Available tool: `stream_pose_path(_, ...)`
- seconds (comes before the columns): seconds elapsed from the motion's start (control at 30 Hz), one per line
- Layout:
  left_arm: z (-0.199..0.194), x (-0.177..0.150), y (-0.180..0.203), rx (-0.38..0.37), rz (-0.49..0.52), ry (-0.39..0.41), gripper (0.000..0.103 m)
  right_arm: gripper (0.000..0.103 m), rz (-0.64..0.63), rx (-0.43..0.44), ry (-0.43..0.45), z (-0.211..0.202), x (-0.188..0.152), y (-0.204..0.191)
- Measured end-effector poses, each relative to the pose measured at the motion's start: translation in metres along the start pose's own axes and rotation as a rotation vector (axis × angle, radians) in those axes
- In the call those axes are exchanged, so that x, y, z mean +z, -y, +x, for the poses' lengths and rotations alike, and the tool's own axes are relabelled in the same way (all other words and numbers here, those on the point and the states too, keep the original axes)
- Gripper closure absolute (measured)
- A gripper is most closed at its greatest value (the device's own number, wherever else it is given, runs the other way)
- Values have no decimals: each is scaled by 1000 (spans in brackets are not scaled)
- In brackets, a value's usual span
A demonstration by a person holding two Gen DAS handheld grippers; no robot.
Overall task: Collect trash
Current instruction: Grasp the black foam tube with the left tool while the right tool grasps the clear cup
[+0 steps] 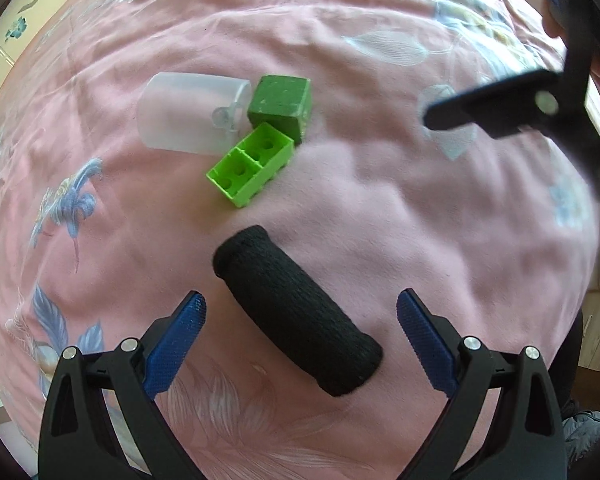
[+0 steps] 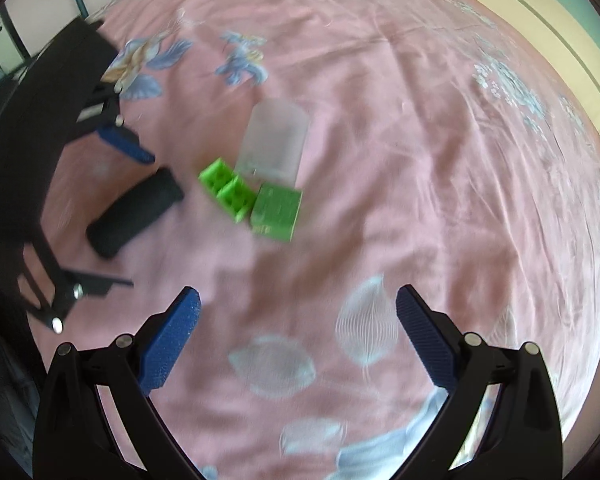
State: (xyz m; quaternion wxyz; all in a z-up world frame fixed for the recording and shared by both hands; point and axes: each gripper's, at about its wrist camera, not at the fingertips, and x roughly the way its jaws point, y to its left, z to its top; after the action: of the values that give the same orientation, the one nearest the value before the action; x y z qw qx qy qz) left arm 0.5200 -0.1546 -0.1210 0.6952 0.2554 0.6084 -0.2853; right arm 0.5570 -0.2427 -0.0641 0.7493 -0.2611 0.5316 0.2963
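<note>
Left view: left gripper (image 1: 300, 316) spread wide astride black roll (image 1: 296, 312), roll lying diagonally on pink sheet (image 1: 420, 220), bare sheet beyond it, right view: right gripper (image 2: 298, 308) agape, empty, roll (image 2: 136, 212) far left, bricks (image 2: 228, 194) beside.

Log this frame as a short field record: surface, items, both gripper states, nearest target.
surface: pink floral bedsheet
items: black knit roll; frosted plastic cup on its side; light green building brick; dark green cube
cluster: cup, brick and cube bunched together, roll apart
left gripper: open, fingers either side of the roll, not closed on it
right gripper: open, empty, over bare sheet
nearest target: roll, for the left gripper
</note>
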Motion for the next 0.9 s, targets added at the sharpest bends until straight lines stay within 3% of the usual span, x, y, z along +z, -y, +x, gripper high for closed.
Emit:
stream_pose_path(0.4,14,10,-23,-19,-5,6,6,7,25,74,19,34,59,16)
stream_pose_path(0.57,18,15,-29,-34,-4,20,13,7,9,104,22,50,79,16)
stream_pose_path(0.7,19,19,-33,-44,-17,32,18,25,-7,146,5,62,87,12)
stream_pose_path(0.9,22,26,-41,-61,-32,39,24,43,-4,168,-20,75,93,13)
